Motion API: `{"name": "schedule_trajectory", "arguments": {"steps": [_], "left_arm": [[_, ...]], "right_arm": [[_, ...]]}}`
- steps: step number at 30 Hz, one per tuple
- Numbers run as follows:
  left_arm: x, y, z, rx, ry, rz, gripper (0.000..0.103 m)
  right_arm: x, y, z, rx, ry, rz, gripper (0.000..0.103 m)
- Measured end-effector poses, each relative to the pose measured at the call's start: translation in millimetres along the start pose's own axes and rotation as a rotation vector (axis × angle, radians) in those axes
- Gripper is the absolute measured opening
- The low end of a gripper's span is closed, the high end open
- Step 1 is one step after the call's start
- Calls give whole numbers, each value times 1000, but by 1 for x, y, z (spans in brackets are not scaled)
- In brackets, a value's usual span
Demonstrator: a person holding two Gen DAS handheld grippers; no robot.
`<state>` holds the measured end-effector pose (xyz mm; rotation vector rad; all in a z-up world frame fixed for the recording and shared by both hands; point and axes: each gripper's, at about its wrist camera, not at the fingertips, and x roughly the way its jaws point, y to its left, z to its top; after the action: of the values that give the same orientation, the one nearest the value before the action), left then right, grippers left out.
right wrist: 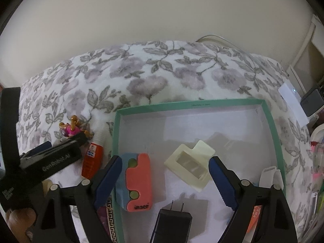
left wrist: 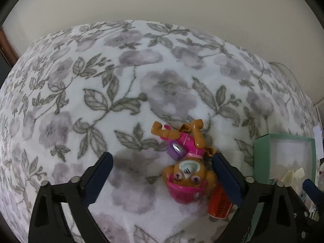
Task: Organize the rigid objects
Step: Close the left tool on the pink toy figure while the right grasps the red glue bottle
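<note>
Between my wide-open left hand-held gripper (left wrist: 162, 174) lies the toy dog (left wrist: 185, 162) (light, hard plastic, I think); grip its body.

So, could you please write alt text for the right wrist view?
The open right gripper hovers over a teal tray holding a coral-and-blue case, a cream plastic frame and a black plug adapter, on a floral blanket.

Soft cloth under hard plastics

The floral blanket (left wrist: 125, 93) looks like fuzzy, matt fleece. The toy pup figure (left wrist: 185, 162) is glossy moulded plastic. The teal box (right wrist: 271, 121) appears to be matt cardboard with a smooth white floor, holding a satin coral-and-blue plastic case (right wrist: 137, 182), a cream plastic frame (right wrist: 190, 164) and a matt black plug adapter (right wrist: 174, 222).
</note>
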<state>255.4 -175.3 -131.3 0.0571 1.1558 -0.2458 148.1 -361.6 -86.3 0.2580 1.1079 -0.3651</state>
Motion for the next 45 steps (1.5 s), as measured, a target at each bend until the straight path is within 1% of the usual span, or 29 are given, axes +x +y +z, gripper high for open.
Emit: {"name": "schedule_trajectory", "arguments": {"steps": [1, 3, 5, 7, 9, 11, 12, 14, 17, 20, 23, 24, 25, 28, 29, 31, 32, 33, 34, 36, 39, 41, 45], "left_arm": [[-1, 4, 1, -3, -1, -3, 80], [-1, 14, 2, -26, 0, -12, 75], [-3, 22, 3, -46, 1, -34, 72], [-6, 28, 5, -53, 0, -46, 61], [-9, 32, 5, -51, -13, -51, 60], [-10, 34, 6, -48, -18, -78, 59], [-9, 34, 6, -45, -17, -89, 56], [-9, 35, 8, -38, -16, -98, 45], [-14, 36, 6, -31, -15, -95, 45], [-14, 44, 6, -50, 1, -104, 45], [-17, 55, 6, -65, 15, -75, 45], [-18, 60, 6, -69, 17, -60, 45], [-19, 64, 6, -76, 22, -47, 45], [-20, 79, 5, -108, 34, -35, 45], [-19, 83, 4, -116, 38, -35, 45], [-17, 89, 3, -131, 47, -35, 45], [-16, 91, 2, -135, 52, -36, 45], [-14, 92, 2, -137, 57, -38, 45], [-14, 93, 1, -138, 60, -42, 45], [-14, 92, 0, -135, 58, -40, 45], [-12, 89, 1, -130, 58, -40, 45], [-11, 88, 0, -134, 57, -32, 45], [-5, 84, 0, -128, 69, -33, 45]], "right_arm": [[0, 1, 0, -4, -1, 0, 90], [0, 3, 0, -7, -4, 7, 90], [-1, 7, 1, -10, -9, 19, 90], [-3, 12, 2, -19, -21, 31, 90], [-4, 18, 2, -29, -33, 44, 90], [-6, 24, 2, -36, -44, 60, 90], [-7, 28, 3, -41, -52, 68, 90], [-10, 36, 3, -60, -70, 77, 90], [-12, 50, 3, -87, -90, 94, 90], [-11, 63, 1, -116, -93, 122, 89], [-9, 76, -2, -159, -98, 111, 89], [-8, 79, -2, -170, -98, 113, 87], [-7, 83, -4, -179, -97, 118, 83], [-5, 91, -5, -197, -93, 120, 78], [-5, 94, -6, -206, -92, 122, 75], [-3, 99, -8, -223, -84, 129, 65], [0, 101, -9, -225, -76, 128, 63], [3, 102, -9, -226, -66, 131, 58], [7, 103, -11, -225, -52, 136, 56], [16, 104, -14, -225, -29, 127, 55], [25, 106, -18, -228, -11, 115, 48], [27, 107, -19, -231, -15, 103, 46], [32, 106, -20, -222, -14, 96, 36]]}}
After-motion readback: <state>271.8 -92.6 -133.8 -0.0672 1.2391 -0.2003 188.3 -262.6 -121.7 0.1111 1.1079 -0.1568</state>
